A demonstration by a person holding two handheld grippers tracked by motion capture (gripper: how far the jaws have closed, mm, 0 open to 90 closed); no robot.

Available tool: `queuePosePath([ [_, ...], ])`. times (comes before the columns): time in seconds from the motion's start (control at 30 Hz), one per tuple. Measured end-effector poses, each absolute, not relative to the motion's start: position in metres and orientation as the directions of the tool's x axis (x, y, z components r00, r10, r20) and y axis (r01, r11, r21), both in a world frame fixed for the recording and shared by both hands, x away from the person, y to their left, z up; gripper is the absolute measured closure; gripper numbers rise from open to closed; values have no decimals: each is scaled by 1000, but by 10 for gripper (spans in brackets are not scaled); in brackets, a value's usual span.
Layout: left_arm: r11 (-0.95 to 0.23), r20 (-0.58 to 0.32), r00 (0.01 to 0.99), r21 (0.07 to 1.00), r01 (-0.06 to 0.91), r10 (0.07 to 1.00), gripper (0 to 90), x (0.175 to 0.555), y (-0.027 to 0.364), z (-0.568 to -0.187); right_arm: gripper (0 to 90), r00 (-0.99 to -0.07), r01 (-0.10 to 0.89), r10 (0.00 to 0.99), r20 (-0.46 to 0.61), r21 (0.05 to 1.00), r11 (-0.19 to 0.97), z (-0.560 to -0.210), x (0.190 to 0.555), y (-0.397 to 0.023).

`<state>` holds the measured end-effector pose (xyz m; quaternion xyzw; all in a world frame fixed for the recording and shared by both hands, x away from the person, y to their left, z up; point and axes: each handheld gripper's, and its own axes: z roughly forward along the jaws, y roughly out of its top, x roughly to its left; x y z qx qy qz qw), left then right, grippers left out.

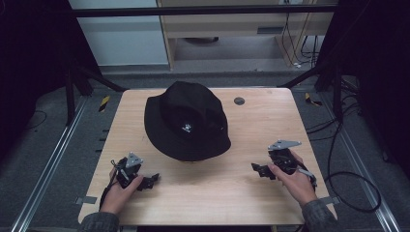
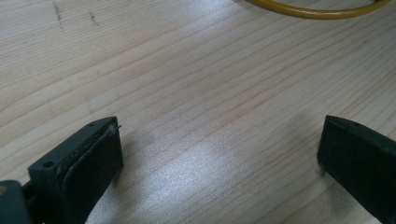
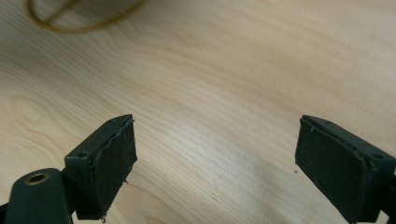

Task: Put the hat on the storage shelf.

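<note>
A person's two hands rest low on a wooden table (image 1: pixel 251 140), each gripping a two-jaw tool. The left gripper (image 1: pixel 151 180) has its jaws spread wide with nothing between them — bare wood grain lies in the gap in the left gripper view (image 2: pixel 219 154). The right gripper (image 1: pixel 257 169) also stands wide, empty, its pads hanging over plain board (image 3: pixel 215 158); neither tool touches anything but the hand that holds it.

Ahead of both, and between them, sits a black hat (image 1: pixel 187 122) — a bucket hat, crown up, brim flat on the wood, well apart from either set of jaws. A yellow ring (image 2: pixel 317 10) curves across the far edge of the left gripper view, beyond the jaws; a similar ochre loop (image 3: pixel 79 16) shows blurred beyond the right jaws.

A small dark disc (image 1: pixel 239 101) lies beyond the right gripper, near the table's far edge. Grey carpet, metal rails and trailing cables (image 1: pixel 353 191) surround the table in a dim room.

A small white logo (image 1: pixel 186 128) marks the hat's front; it is too small to read
</note>
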<state>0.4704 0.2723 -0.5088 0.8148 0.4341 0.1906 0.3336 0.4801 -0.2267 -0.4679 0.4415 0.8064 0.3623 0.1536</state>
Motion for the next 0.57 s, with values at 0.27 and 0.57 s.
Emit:
queuePosePath([
  [0.27,-401,21,550,709,580,835,0,470,272,-509,117,-517,642,855,34,677,361,-500,480,-224],
  [0.57,-401,20,552,709,580,833,0,471,272,-509,70,-475,594,880,-9,735,328,-512,475,-221],
])
